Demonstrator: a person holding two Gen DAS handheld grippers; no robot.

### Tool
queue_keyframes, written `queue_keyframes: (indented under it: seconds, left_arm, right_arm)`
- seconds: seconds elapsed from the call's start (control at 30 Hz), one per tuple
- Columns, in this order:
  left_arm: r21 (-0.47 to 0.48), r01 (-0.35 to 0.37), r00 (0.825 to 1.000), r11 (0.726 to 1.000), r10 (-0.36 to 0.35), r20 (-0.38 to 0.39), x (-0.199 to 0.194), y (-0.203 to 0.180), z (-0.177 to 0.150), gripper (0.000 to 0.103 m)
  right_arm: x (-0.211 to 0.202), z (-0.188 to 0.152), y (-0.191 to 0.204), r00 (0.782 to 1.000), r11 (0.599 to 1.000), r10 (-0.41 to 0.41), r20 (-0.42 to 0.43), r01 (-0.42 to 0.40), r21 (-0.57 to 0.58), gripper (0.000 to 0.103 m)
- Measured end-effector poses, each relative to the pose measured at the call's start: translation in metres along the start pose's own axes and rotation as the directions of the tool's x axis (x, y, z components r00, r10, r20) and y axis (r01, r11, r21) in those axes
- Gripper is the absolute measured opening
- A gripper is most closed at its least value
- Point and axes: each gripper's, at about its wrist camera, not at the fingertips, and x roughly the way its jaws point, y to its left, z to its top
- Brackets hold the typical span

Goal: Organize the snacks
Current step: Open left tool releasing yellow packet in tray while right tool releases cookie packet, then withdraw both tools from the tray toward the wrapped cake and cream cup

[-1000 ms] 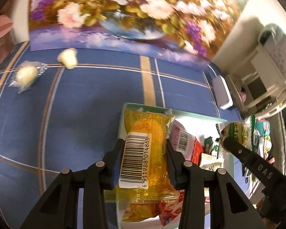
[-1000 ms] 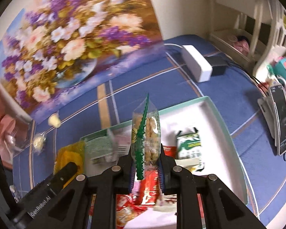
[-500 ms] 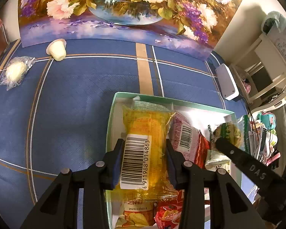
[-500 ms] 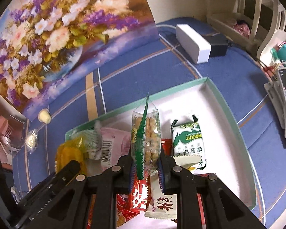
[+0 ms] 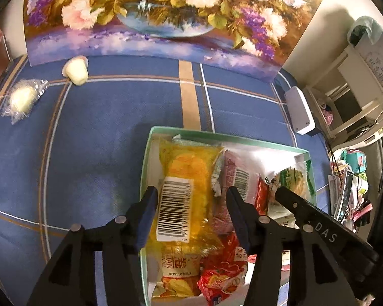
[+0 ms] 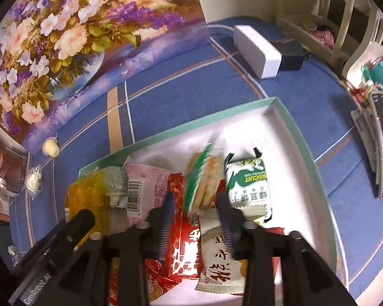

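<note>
Left wrist view: both jaws, clamped a second ago, are opening off yellow packet and, seemingly, blurred cracker packet

Home room, plaid blue tablecloth, floral painting against wall, cluttered white shelf

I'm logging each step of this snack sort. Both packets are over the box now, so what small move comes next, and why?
Probably lift both clear. The left hand-held gripper is opening around the yellow packet, the right hand-held gripper around the green-edged cracker packet, both inside the box. Two snacks remain on the cloth.
</note>
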Motion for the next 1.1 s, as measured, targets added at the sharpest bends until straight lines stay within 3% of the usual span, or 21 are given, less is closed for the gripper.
queue_keyframes:
  seconds: [0.1,0.17,0.23,0.37,0.43,0.6,0.83,1.1]
  left_arm:
    - [-0.004,0.009,1.0,1.0,-0.009,0.019,-0.012,0.0,0.003,0.058]
    - [-0.008,0.018,0.999,1.0,-0.017,0.041,-0.022,0.001,0.005,0.061]
    - [-0.013,0.017,0.998,1.0,-0.016,0.066,-0.033,0.002,0.006,0.066]
    - [-0.028,-0.002,0.995,1.0,0.005,0.095,-0.046,0.009,0.011,0.072]
    - [-0.043,-0.031,0.994,0.999,0.036,0.104,-0.048,0.013,0.013,0.077]
    - [-0.094,-0.125,0.986,0.988,0.135,0.102,-0.043,0.034,0.017,0.086]
    - [-0.136,-0.279,0.948,0.951,0.295,0.119,-0.045,0.062,0.022,0.087]
    - [-0.176,-0.321,0.931,0.931,0.344,0.121,-0.054,0.084,0.022,0.087]
  right_arm:
    - [-0.01,0.004,0.002,1.0,1.0,0.004,0.016,-0.004,-0.003,0.047]
    - [-0.018,0.006,0.004,1.0,1.0,0.004,0.029,-0.003,-0.01,0.051]
    - [-0.025,0.008,0.008,0.999,1.0,-0.008,0.047,0.009,-0.025,0.063]
    - [-0.035,0.009,0.015,0.997,0.998,-0.023,0.067,0.026,-0.055,0.07]
    - [-0.036,0.01,0.018,0.998,0.998,-0.022,0.066,0.026,-0.064,0.078]
    - [-0.035,0.008,0.024,0.996,0.995,-0.049,0.071,0.055,-0.087,0.089]
    - [-0.031,0.005,0.037,0.997,0.991,-0.047,0.068,0.055,-0.125,0.092]
    - [-0.033,0.0,0.057,0.996,0.983,-0.043,0.075,0.056,-0.176,0.097]
